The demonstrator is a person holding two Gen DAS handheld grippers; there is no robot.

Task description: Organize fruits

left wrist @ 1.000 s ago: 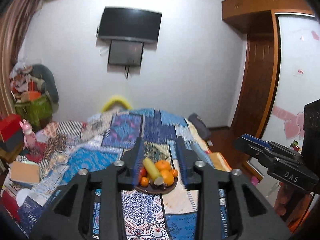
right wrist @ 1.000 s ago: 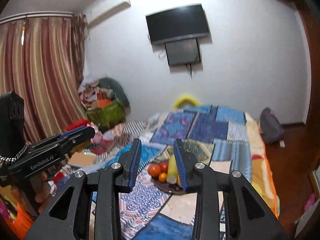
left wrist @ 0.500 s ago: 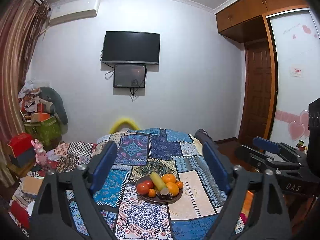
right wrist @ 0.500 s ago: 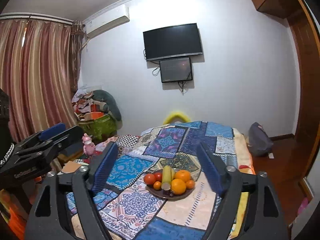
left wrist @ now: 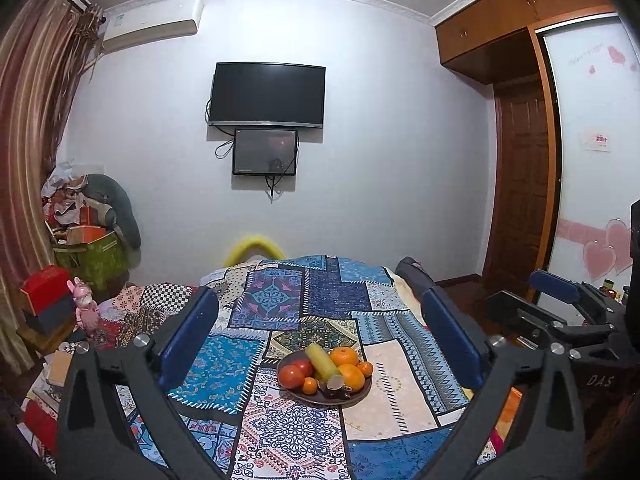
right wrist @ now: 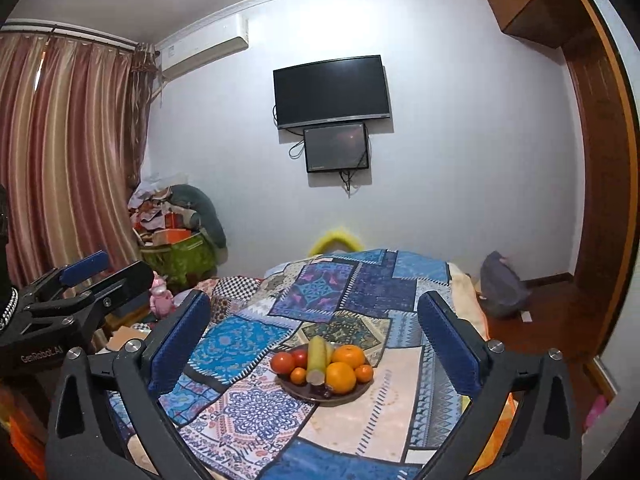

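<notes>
A dark plate [left wrist: 352,396] of fruit sits on a patchwork quilt on a bed; it also shows in the right wrist view [right wrist: 296,391]. It holds red tomatoes [left wrist: 291,376], a long yellow-green fruit [left wrist: 322,361], large oranges [left wrist: 352,376] and small tangerines [left wrist: 309,385]. My left gripper [left wrist: 320,344] is open and empty, held back from the plate, which lies between its fingers in the view. My right gripper [right wrist: 316,336] is open and empty, likewise back from the plate. Each gripper shows at the edge of the other's view.
The patchwork quilt [left wrist: 296,432] covers the bed. A wooden door and wardrobe [left wrist: 520,184] stand at the right. Clutter, a green box [left wrist: 90,256] and a pink toy [left wrist: 86,308] lie at the left by the curtain. A dark bag [right wrist: 502,284] lies right of the bed.
Both grippers have opened from nearly shut to wide open. Both views have tilted up and pulled back a little, so the plate sits lower and farther.
</notes>
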